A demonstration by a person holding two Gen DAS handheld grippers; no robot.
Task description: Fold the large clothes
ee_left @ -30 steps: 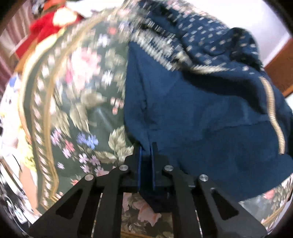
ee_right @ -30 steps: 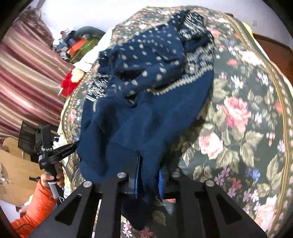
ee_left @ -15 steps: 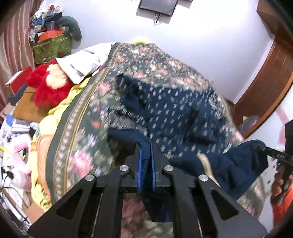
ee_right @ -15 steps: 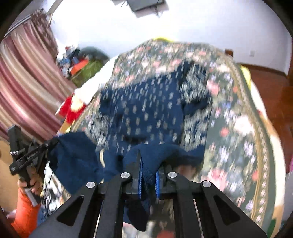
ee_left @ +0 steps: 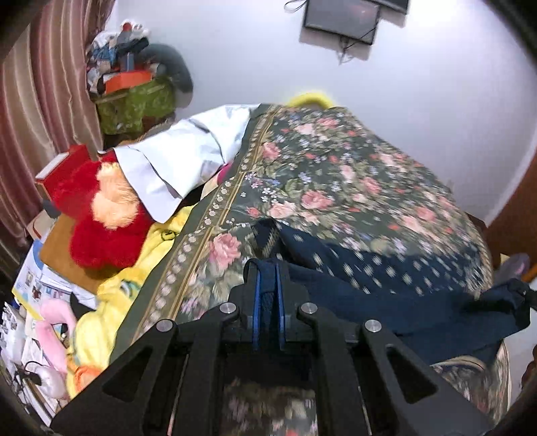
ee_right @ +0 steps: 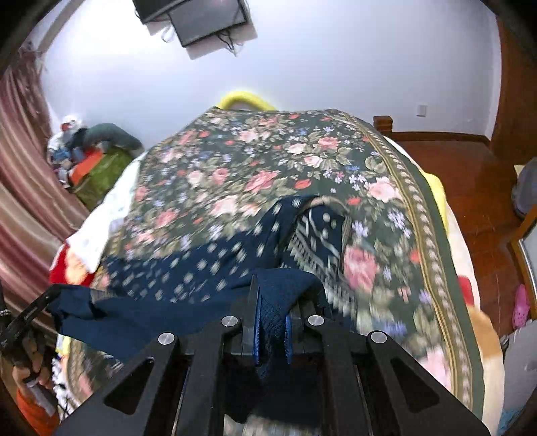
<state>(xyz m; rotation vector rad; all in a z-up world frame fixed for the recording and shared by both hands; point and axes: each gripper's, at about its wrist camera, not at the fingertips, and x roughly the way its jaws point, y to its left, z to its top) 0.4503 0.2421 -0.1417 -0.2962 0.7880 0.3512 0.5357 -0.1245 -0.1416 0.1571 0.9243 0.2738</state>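
Lifted since before, navy garment point(ee_left: 369, 295) — blurred — stays pinched by each hand-held gripper point(ee_left: 267, 295) point(ee_right: 272, 315).

the navy garment point(ee_left: 362, 285) is smeared by motion across the middle of both views, so its pale dots read as streaks and its folds cannot be told apart. the left gripper point(ee_left: 267, 295) hides the cloth edge between its closed fingers; the right gripper point(ee_right: 272, 322) likewise swallows its corner. the floral bedspread point(ee_right: 386, 302) blurs toward the lower frame. the wall screen point(ee_left: 342, 16) is cut off by the top edge. the clutter point(ee_left: 124, 67) at upper left is too small to sort.
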